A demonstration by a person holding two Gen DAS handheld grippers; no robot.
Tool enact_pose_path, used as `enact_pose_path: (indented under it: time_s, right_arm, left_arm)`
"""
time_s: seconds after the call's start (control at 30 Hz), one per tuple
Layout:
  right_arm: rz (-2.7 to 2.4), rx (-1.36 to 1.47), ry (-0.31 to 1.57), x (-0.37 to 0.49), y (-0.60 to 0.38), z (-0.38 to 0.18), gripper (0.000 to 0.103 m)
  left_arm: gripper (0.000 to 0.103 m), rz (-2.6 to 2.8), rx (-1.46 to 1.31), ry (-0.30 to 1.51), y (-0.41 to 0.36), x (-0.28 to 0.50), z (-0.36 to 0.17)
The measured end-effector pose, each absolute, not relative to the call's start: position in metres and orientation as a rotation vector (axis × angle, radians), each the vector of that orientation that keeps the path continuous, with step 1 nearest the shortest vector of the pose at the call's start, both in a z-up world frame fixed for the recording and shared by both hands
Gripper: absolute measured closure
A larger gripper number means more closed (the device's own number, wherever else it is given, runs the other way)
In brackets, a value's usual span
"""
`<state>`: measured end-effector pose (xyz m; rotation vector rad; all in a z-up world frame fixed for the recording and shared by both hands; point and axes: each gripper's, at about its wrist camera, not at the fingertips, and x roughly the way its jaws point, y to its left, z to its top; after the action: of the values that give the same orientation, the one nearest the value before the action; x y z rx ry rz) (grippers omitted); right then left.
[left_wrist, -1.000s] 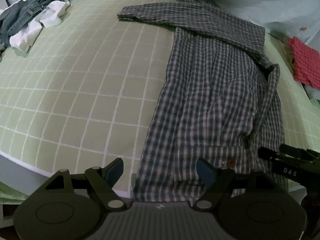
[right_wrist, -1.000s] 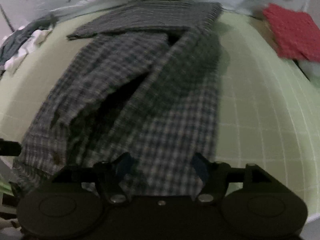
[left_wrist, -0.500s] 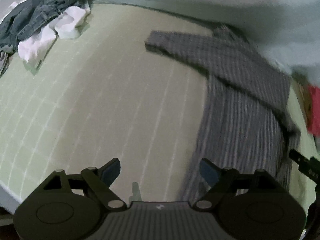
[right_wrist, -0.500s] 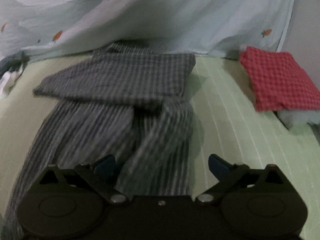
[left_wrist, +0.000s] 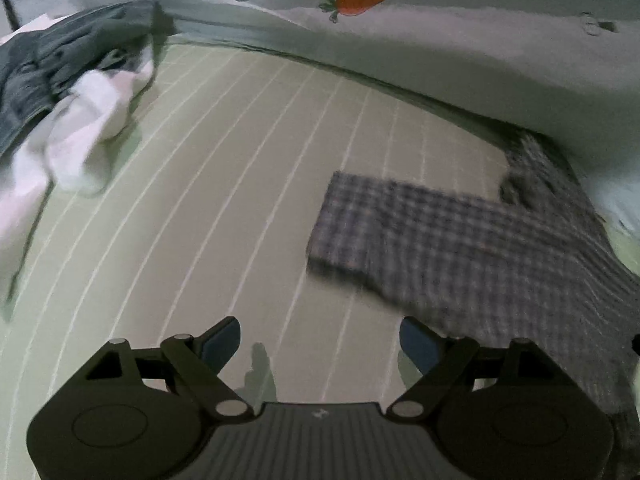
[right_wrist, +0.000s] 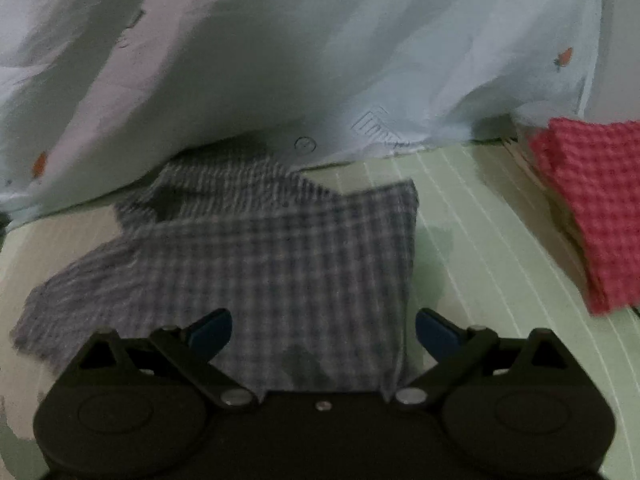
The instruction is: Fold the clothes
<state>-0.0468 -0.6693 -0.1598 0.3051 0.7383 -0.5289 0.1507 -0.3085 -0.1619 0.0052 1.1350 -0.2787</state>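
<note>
Nearest in the left wrist view, the left gripper [left_wrist: 320, 338] hangs over the bed with its two blue-padded fingers [left_wrist: 221, 340] spread wide. Nothing lies between them, only bare pale green sheet [left_wrist: 240, 184] crossed with thin white lines. The pads touch no cloth.

Just beyond and to the right of that gripper lies the grey checked shirt [left_wrist: 472, 248], spread flat on the sheet. One sleeve reaches out leftward across the bed, its blunt end well ahead of the open fingers. The right-hand pad sits near the shirt's lower edge but apart from it.

Further off, at the far left, a heap of dark denim [left_wrist: 60, 64] rests on the sheet, with white cloth [left_wrist: 80, 140] tumbled just beside it. Behind everything rises a pale blue quilt [left_wrist: 440, 36] printed with a small orange carrot.

In the right wrist view, the right gripper [right_wrist: 323, 330] also stands wide, though its jaws are closing slightly at this moment. The checked shirt [right_wrist: 256, 264] lies directly under and between the fingers, yet the pads do not press it. The picture is soft, so whether a pad brushes the fabric I cannot tell.

To the right, near the bed's edge, sits a folded red checked cloth [right_wrist: 592, 208]. Beyond the shirt, the same pale quilt [right_wrist: 280, 48] billows up.
</note>
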Motion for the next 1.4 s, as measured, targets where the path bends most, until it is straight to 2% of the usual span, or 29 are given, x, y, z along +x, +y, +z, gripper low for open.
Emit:
enact_pose_path:
  time_s: [0.3, 0.4, 0.47, 0.57, 0.67, 0.87, 1.03, 1.13, 1.2, 1.3, 1.33, 1.37, 1.4]
  right_arm:
    - [-0.631, 0.374, 0.740, -0.031, -0.731, -0.167, 0.008]
    - [-0.642, 0.435, 0.739, -0.042, -0.736, -0.170, 0.008]
    - [-0.647, 0.464, 0.738, -0.053, -0.735, -0.172, 0.008]
    - [-0.675, 0.496, 0.733, -0.073, -0.730, -0.173, 0.008]
    - [-0.703, 0.523, 0.725, -0.093, -0.725, -0.172, 0.008]
    - [-0.692, 0.560, 0.720, -0.118, -0.715, -0.171, 0.008]
    - [-0.585, 0.582, 0.673, -0.097, -0.719, -0.165, 0.010]
    - [-0.500, 0.595, 0.649, -0.065, -0.733, -0.163, 0.020]
    - [-0.473, 0.612, 0.663, -0.041, -0.747, -0.166, 0.031]
    - [-0.435, 0.672, 0.690, -0.014, -0.771, -0.176, 0.062]
    - [-0.416, 0.700, 0.696, -0.008, -0.777, -0.178, 0.085]
    - [-0.397, 0.718, 0.685, -0.005, -0.781, -0.178, 0.099]
    - [-0.379, 0.729, 0.661, -0.004, -0.784, -0.175, 0.099]
  left_arm:
    - [0.017, -0.268, 0.005, 1.114, -0.336, 0.184, -0.190]
    - [0.037, -0.282, 0.038, 1.086, -0.345, 0.185, -0.190]
    - [0.070, -0.298, 0.057, 1.074, -0.350, 0.185, -0.188]
    - [0.092, -0.326, 0.031, 1.059, -0.354, 0.188, -0.181]
    - [0.094, -0.353, 0.005, 0.972, -0.352, 0.183, -0.158]
    - [0.095, -0.414, -0.064, 0.724, -0.342, 0.167, -0.073]
    - [0.095, -0.415, -0.055, 0.654, -0.337, 0.160, -0.048]
    - [0.095, -0.390, -0.053, 0.686, -0.337, 0.161, -0.058]
    - [0.095, -0.378, -0.071, 0.704, -0.333, 0.162, -0.061]
    - [0.095, -0.368, -0.082, 0.710, -0.328, 0.161, -0.061]
    - [0.095, -0.369, -0.083, 0.703, -0.326, 0.161, -0.059]
    - [0.095, -0.369, -0.083, 0.696, -0.325, 0.161, -0.057]
    - [0.095, -0.370, -0.084, 0.689, -0.324, 0.162, -0.055]
